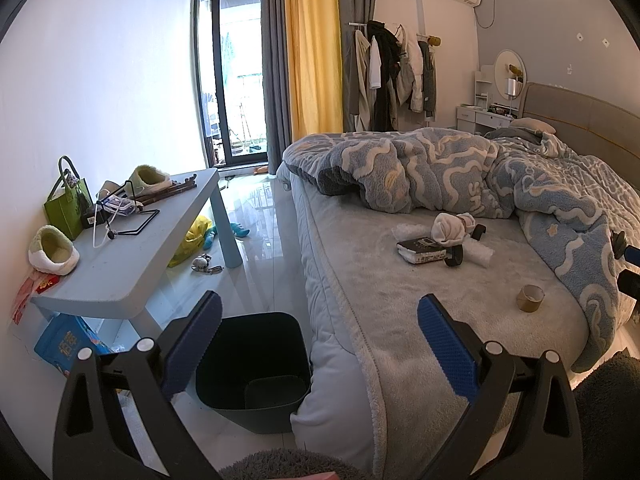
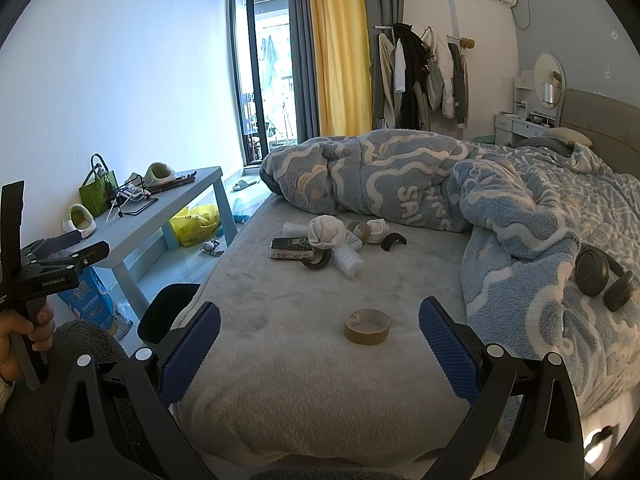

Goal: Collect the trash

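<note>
On left tongs (image 2: pixel 60 268) body — "GenRobot.AI"; duvet (image 2: pixel 420 196) lettering partly legible

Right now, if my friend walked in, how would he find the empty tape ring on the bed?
Look at the bed, on the bare grey part near its foot. The tape ring lies alone there, closer to the edge than the pile with the book. It is a brown cardboard ring; the other rings near the book are dark.
</note>
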